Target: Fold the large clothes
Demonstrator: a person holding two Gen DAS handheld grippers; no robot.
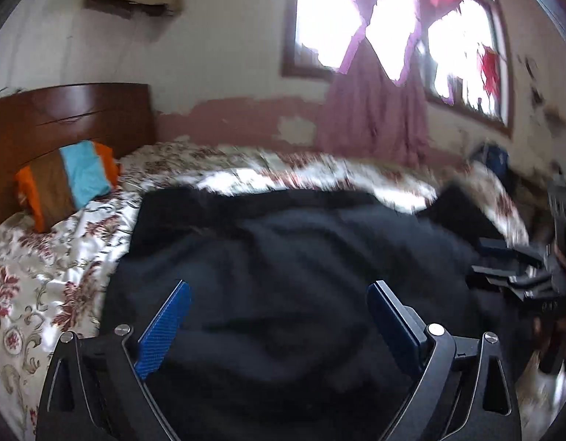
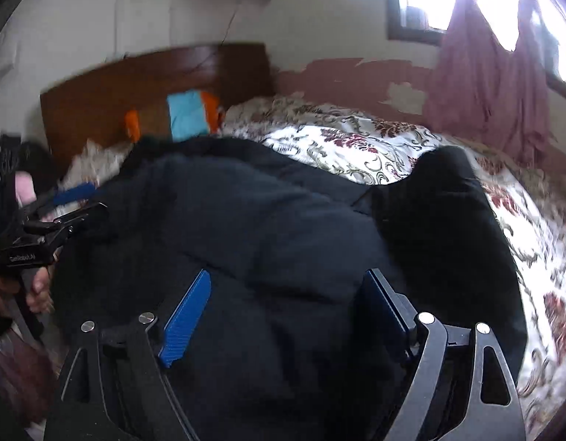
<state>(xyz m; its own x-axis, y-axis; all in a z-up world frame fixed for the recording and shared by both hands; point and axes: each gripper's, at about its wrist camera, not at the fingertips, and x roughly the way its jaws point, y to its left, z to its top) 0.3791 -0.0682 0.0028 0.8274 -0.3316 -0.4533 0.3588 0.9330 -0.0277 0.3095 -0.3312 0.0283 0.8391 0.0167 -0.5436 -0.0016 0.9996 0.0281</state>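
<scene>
A large dark garment (image 1: pixel 301 257) lies spread over the flowered bedspread (image 1: pixel 44 275). In the left wrist view my left gripper (image 1: pixel 279 290) stands open just above the cloth, its blue pads (image 1: pixel 165 330) wide apart with nothing pinched between them. The right wrist view shows the same dark garment (image 2: pixel 246 228), with a part of it (image 2: pixel 448 220) lying off to the right. My right gripper (image 2: pixel 288 279) is open over it, blue fingers (image 2: pixel 187 316) spread, cloth below but not clamped. Each gripper appears at the edge of the other's view, the right gripper (image 1: pixel 518 268) and the left gripper (image 2: pixel 58 217).
A wooden headboard (image 1: pixel 62 117) stands at the far left with a striped orange, brown and blue pillow (image 1: pixel 69 180) against it. Pink curtains (image 1: pixel 378 110) hang by bright windows (image 1: pixel 327 14) behind the bed. A person's hand (image 2: pixel 40 290) holds the left gripper.
</scene>
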